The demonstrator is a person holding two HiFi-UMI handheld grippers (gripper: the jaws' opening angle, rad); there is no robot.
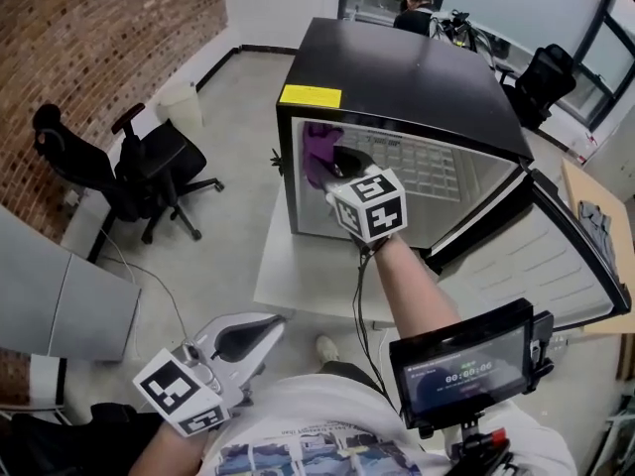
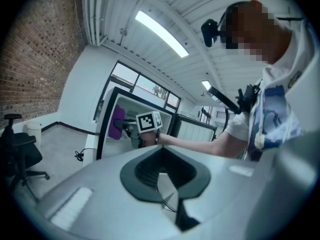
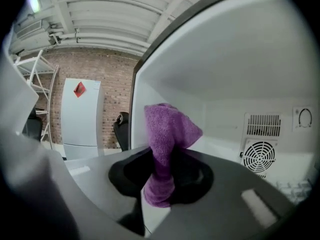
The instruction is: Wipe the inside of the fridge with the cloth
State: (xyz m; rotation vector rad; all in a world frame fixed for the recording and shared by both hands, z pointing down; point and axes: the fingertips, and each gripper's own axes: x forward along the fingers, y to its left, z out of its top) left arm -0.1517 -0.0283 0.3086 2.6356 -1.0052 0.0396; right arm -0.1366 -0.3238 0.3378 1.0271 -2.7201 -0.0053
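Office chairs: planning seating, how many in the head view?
2: one chair left of the fridge, by the brick wall; another chair beyond it, upper right. Others may be hidden.

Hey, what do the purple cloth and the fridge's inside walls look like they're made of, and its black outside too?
Purple cloth: probably terry or microfibre, matte; the surface is fuzzy and it folds softly.
Fridge inside walls: likely white moulded plastic, smooth, with a faint sheen.
Fridge outer shell: black and glossy, catching light; painted metal or plastic, can't tell which.
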